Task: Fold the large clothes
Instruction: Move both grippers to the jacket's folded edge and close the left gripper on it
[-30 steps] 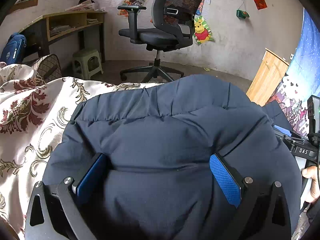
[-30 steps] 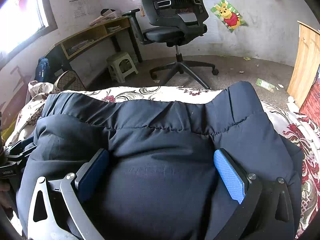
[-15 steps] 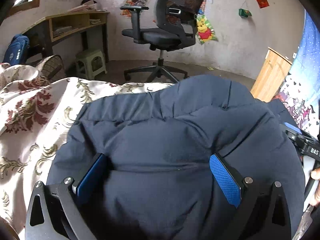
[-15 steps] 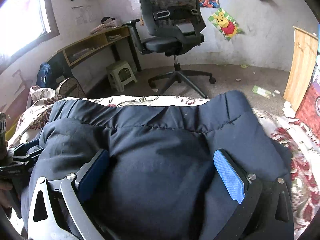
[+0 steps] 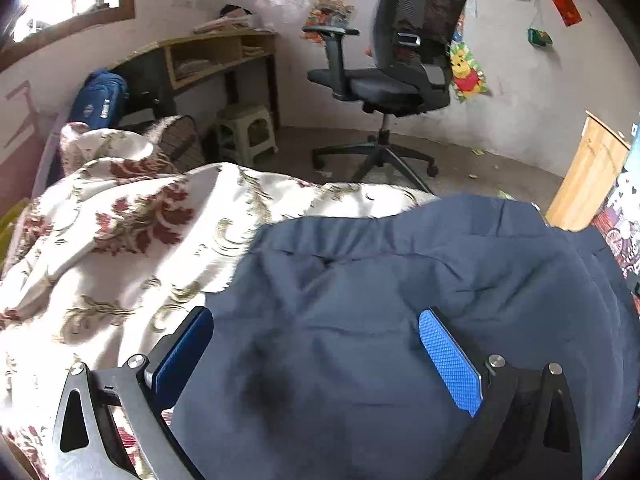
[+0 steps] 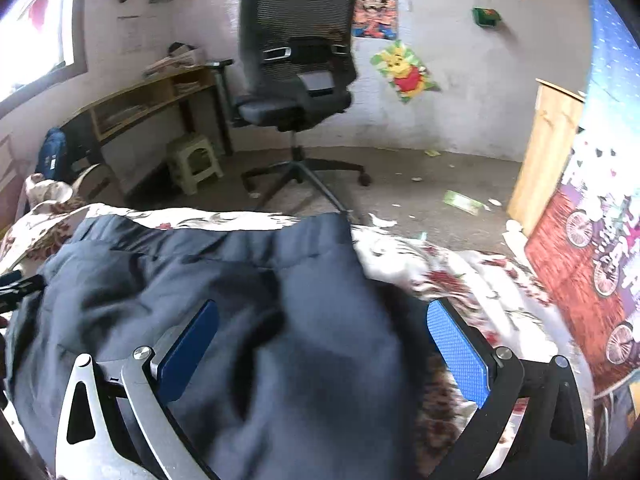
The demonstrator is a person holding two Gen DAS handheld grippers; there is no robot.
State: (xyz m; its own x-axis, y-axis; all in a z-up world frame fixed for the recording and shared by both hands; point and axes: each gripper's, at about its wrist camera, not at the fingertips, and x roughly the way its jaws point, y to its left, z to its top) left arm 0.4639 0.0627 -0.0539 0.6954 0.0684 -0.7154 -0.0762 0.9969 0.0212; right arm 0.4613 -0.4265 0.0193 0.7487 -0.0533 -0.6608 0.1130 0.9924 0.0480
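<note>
a navy padded jacket (image 5: 400,320) is seen lying bunched on a bed covered by a cream floral bedspread (image 5: 120,240), with its gathered hem turned toward the bed's far edge. in the left wrist view the garment fills the lower right part of the bed, while the bedspread is left bare toward the left edge.

the left gripper (image 5: 316,344) is held wide apart, with its blue pads (image 5: 450,360) spread and the jacket's bulk lying between them; whether the fabric is pressed by the pads cannot be told, and no pinch is shown.

the right gripper (image 6: 324,344) is likewise spread wide. a puffed fold of the jacket (image 6: 260,320) is seen between its fingers, nearer the left finger, while the right pad (image 6: 458,356) stands over the bedspread (image 6: 440,272), apart from the cloth. this view is blurred.

beyond the far edge of the bed, an office chair (image 6: 296,80) and a small plastic stool (image 6: 194,160) are seen on the floor, beside a wooden desk (image 5: 208,56) against the wall.
</note>
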